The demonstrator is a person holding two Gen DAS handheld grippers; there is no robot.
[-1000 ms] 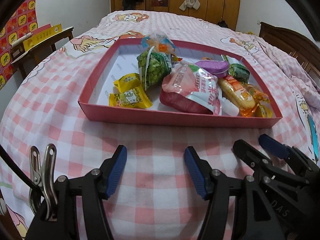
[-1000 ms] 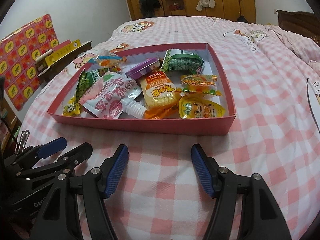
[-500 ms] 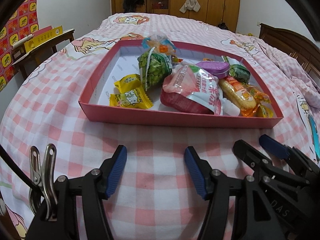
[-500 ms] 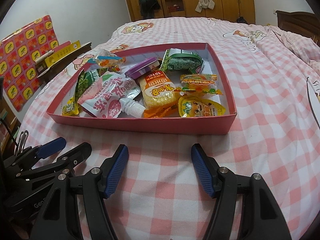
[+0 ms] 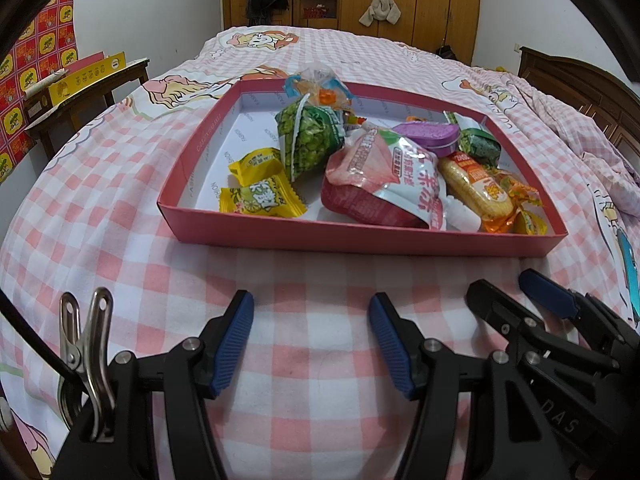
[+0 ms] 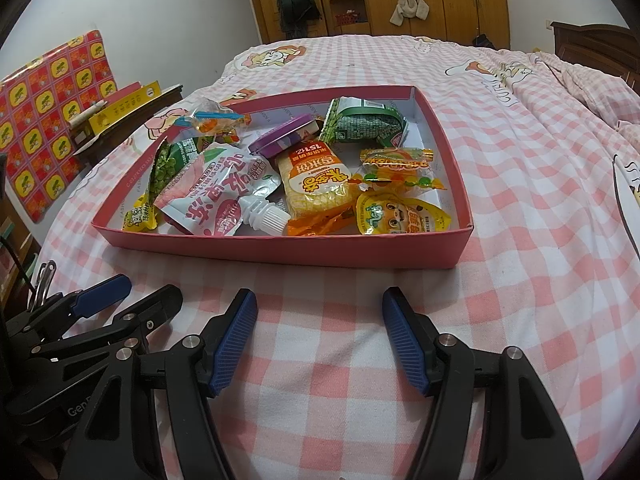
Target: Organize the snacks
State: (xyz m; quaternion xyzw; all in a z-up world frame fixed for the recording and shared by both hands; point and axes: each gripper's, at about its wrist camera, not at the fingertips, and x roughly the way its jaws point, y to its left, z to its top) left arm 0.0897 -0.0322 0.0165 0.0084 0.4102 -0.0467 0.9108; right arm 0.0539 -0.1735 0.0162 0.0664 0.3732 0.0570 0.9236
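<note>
Nothing has shifted: I keep both the left gripper (image 5: 311,338) and right gripper (image 6: 319,338) wide open, empty; snacks (image 6: 316,188) fill the red tray (image 6: 280,250).

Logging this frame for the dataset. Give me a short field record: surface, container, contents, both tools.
surface: pink checked bedspread
container: red tray, on the bedspread, open top
contents: pink spouted pouch, corn bar, purple tin, pea bag, yellow candies, other wrapped snacks
left tool: open, holds nothing, short of the tray
right tool: open, holds nothing, short of the tray
</note>
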